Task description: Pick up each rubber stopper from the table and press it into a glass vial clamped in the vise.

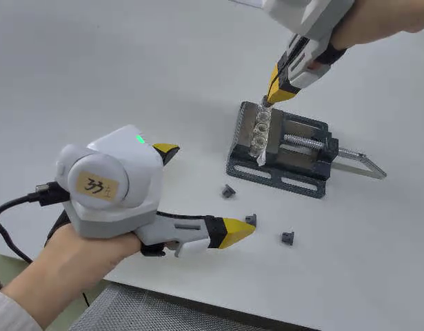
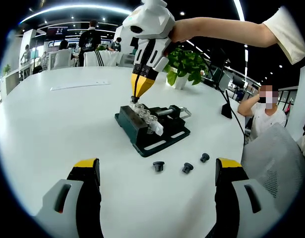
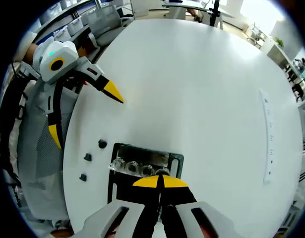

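While three dark rubber stoppers (image 1: 251,220) lie on the smooth white desk (image 1: 129,69), lower centre, your left tool (image 1: 206,189) gapes released. Your right tool (image 1: 268,100), clenched, sits atop the clear glass vials (image 1: 261,127) in the black vise (image 1: 308,162); the right gripper view shows their round mouths.

Ceiling strips (image 2: 73,9) are lighting the table (image 1: 129,69) brightly and evenly; shadows are falling soft; gripper views are curving at edges.

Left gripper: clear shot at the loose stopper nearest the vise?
Probably yes. The left gripper is open, and that stopper lies on the table just ahead, between its jaws, with nothing in the gap. The right gripper is up at the vials, off that path.
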Tool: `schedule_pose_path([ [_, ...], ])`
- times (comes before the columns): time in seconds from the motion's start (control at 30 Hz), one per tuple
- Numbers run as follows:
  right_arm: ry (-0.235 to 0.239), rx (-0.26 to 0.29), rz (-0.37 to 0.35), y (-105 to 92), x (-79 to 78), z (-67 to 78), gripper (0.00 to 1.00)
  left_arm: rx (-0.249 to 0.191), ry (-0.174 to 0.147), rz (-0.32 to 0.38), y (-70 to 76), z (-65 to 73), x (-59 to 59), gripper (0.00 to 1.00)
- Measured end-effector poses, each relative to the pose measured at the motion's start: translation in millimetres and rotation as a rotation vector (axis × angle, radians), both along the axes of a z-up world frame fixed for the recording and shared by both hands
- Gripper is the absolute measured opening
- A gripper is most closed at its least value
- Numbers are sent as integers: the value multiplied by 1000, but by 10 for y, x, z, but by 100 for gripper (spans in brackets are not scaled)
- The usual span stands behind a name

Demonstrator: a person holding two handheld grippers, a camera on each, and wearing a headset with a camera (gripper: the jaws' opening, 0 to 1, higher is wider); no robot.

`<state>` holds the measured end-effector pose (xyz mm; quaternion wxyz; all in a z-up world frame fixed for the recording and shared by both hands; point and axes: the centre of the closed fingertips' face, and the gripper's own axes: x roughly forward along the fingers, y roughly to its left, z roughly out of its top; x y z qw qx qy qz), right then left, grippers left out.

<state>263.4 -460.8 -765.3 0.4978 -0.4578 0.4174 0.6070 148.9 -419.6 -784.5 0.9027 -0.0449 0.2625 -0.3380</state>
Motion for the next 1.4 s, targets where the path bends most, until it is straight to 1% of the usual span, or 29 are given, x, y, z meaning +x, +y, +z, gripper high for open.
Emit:
schedule_pose_path([
  [0.07, -4, 12, -6, -2, -2, 12, 0, 2, -1, -1, -9, 27, -4, 96],
  [0.13, 12, 26, -28, -15, -42, 38, 0, 2, -6, -2, -34, 81, -13, 96],
  [0.17, 19, 41, -39, -21, -78, 54, 1, 3, -9, -3, -7, 63, -1, 96],
  [0.2, 24, 42, -36, -42, -93, 60, 3, 3, -11, -3, 3, 59, 3, 96],
  [0.3, 13, 55, -39, -100, -130, 77, 11, 5, -14, -2, -1, 93, 2, 97],
  [0.4, 22, 94, -69, -130, -177, 77, 17, 5, -20, -4, 3, 124, 10, 97],
  [0.47, 25, 112, -87, -162, -211, 95, 25, 3, -24, -2, 11, 140, 16, 97],
  [0.53, 19, 141, -102, -179, -268, 110, 33, -2, -28, 0, 9, 175, 20, 97],
  [0.57, 20, 146, -102, -195, -304, 111, 37, -4, -30, 0, 8, 189, 20, 97],
  [0.63, 20, 173, -118, -188, -327, 109, 43, -6, -32, 1, 21, 202, 27, 97],
  [0.7, 22, 196, -126, -217, -361, 98, 51, -8, -36, 0, 27, 222, 27, 97],
  [0.77, 17, 228, -140, -219, -394, 113, 57, -5, -40, -2, 29, 243, 25, 97],
  [0.83, 18, 249, -158, -241, -437, 124, 62, -3, -42, -6, 31, 261, 21, 98],
  [0.97, 9, 275, -173, -300, -507, 110, 73, 0, -49, -10, 36, 305, 16, 98],
  [1.03, 7, 286, -179, -330, -555, 101, 75, 3, -53, -12, 41, 328, 15, 98],
  [1.1, 11, 308, -195, -348, -645, 113, 78, 6, -57, -13, 44, 353, 13, 98],
  [1.17, 16, 325, -211, -375, -679, 101, 79, 9, -63, -16, 50, 373, 9, 99],
  [1.33, 23, 352, -243, -454, -793, 58, 78, 16, -67, -20, 77, 393, -3, 99],
  [1.4, 20, 365, -249, -470, -832, 61, 78, 21, -68, -23, 65, 410, -23, 99],
])
